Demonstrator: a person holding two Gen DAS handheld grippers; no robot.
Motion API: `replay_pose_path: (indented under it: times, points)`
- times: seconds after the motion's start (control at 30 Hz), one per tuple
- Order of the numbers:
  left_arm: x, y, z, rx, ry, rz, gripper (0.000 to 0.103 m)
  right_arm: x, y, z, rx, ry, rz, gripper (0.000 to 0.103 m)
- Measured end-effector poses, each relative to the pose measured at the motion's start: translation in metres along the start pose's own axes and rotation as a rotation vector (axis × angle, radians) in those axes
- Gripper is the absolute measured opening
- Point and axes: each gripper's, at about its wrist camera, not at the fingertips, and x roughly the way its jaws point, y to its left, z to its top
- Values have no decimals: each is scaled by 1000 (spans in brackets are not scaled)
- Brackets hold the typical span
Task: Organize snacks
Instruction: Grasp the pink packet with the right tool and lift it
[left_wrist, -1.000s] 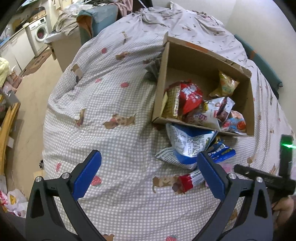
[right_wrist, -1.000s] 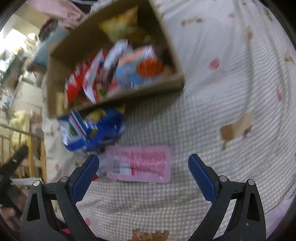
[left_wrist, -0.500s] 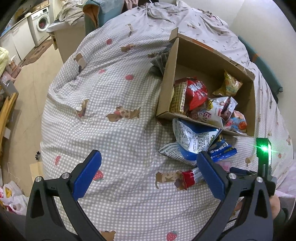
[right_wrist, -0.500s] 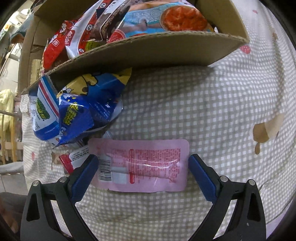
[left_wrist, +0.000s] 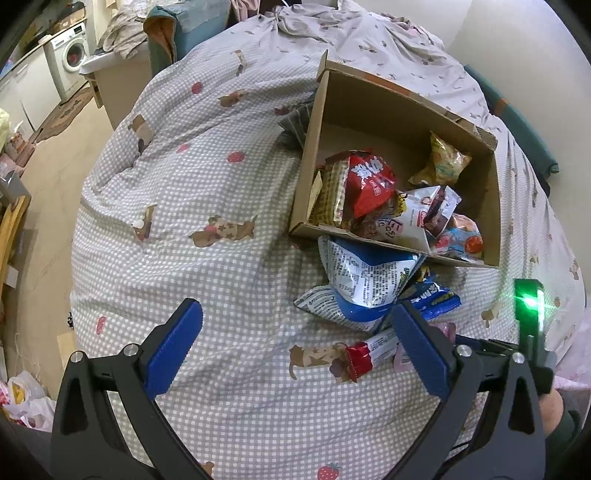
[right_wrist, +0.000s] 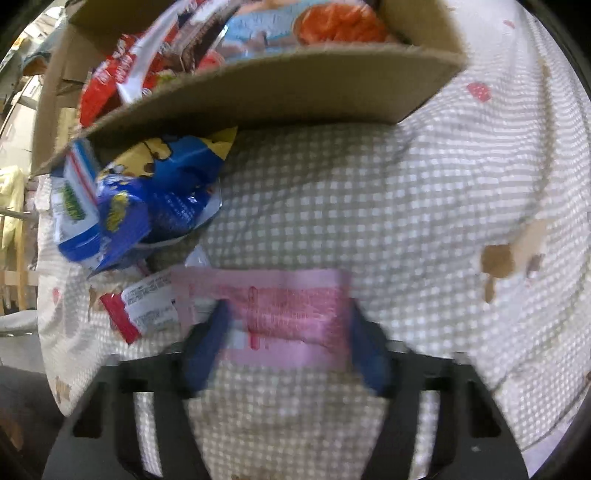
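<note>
A cardboard box (left_wrist: 321, 122) holding several snack packets lies on the checked bed cover; it also shows in the right wrist view (right_wrist: 258, 96). In front of it lie blue-and-white snack bags (left_wrist: 365, 284), a red-ended bar (left_wrist: 369, 352) and a flat pink packet (right_wrist: 291, 314). My right gripper (right_wrist: 288, 343) is low over the pink packet, its blurred blue fingers closing in on the packet's two ends, the packet between them. My left gripper (left_wrist: 295, 350) is open and empty, held above the bed cover left of the loose snacks.
The bed cover (left_wrist: 184, 206) slopes off to the floor at the left. A washing machine (left_wrist: 72, 55) and a cabinet stand at the far left. The right gripper's body with a green light (left_wrist: 530, 302) shows at the right of the left wrist view.
My right gripper has come down and forward onto the pink packet, and its fingers have narrowed around it. The left gripper has shifted slightly and stays open.
</note>
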Motion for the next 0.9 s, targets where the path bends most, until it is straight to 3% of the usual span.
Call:
replay_pose_path:
  times: [0.07,0.13,0.3,0.43,0.47,0.53,0.6,0.67,0.7,0.8,0.9]
  points:
    - [1,-1,0,0,5,-2,102,-6,-10,-8,19,14,52,24]
    - [3,-4,-1,3,10,-6,102,-13,-18,-19,28,25,102,15]
    - [3,-11,-2,17,8,-8,102,-22,-21,-49,10,74,206,12]
    - [2,-14,-2,25,5,-10,102,-17,1,-69,-57,152,241,12]
    - [2,-15,-2,29,2,-6,102,-19,3,-62,-76,151,222,17]
    - [2,-14,-2,30,-2,0,102,-27,10,-63,-156,80,94,23]
    - [3,-12,-2,27,0,5,102,-33,23,-55,-239,19,24,40]
    - [5,-9,-1,18,6,10,102,-33,41,-45,-346,-2,7,85]
    - [6,-7,-1,13,9,10,102,-31,57,-38,-462,-3,-13,90]
    - [5,-4,0,0,4,5,102,-13,92,-35,-772,2,-130,91]
    - [1,-3,1,0,-8,2,102,11,110,-32,-959,52,-195,91]
